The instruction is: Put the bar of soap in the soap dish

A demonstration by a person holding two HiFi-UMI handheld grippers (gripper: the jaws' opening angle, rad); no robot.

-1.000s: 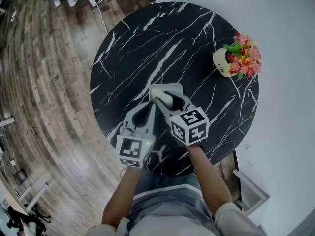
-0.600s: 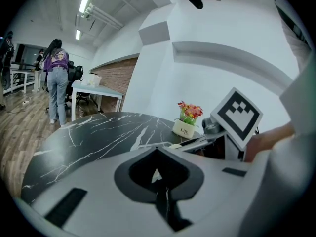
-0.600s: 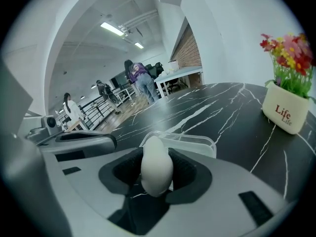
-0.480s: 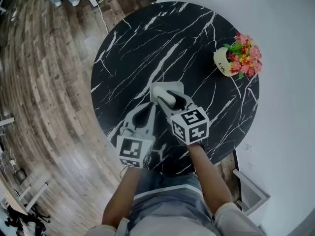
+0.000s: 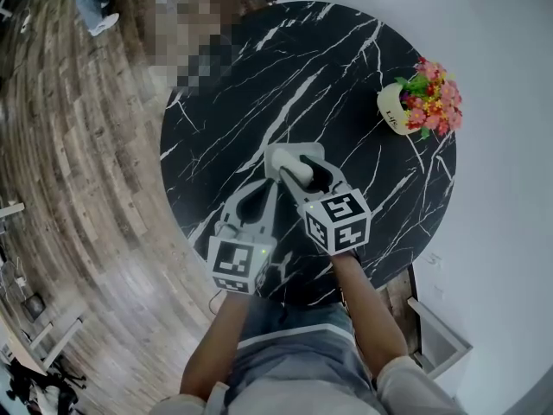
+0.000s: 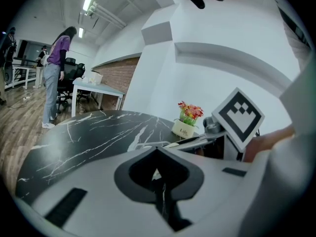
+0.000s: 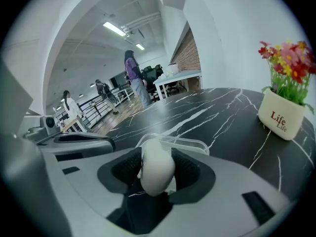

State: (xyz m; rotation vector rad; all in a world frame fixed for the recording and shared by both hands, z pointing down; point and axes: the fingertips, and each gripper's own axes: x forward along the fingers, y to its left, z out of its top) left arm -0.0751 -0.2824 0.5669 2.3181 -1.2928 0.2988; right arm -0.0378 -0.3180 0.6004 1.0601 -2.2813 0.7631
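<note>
A white oval bar of soap (image 7: 157, 169) stands on edge between the jaws of my right gripper (image 7: 158, 158), just above a clear plastic soap dish (image 7: 190, 143). The jaws are opening, and the pads still touch the soap's sides. In the head view the soap (image 5: 296, 173) and right gripper (image 5: 302, 169) hang over the dish (image 5: 278, 155) at the middle of the black marble table (image 5: 259, 76). My left gripper (image 5: 266, 185) lies beside the dish's left edge, shut and empty, and its tips (image 6: 157, 153) meet.
A white pot of pink and yellow flowers (image 5: 396, 111) stands at the table's right edge, also seen to the right in the right gripper view (image 7: 281, 115). Wooden floor lies left of the table, a white wall right. People stand far off in the room.
Both grippers stay where they were. The right jaws look a touch wider around the soap than before.
</note>
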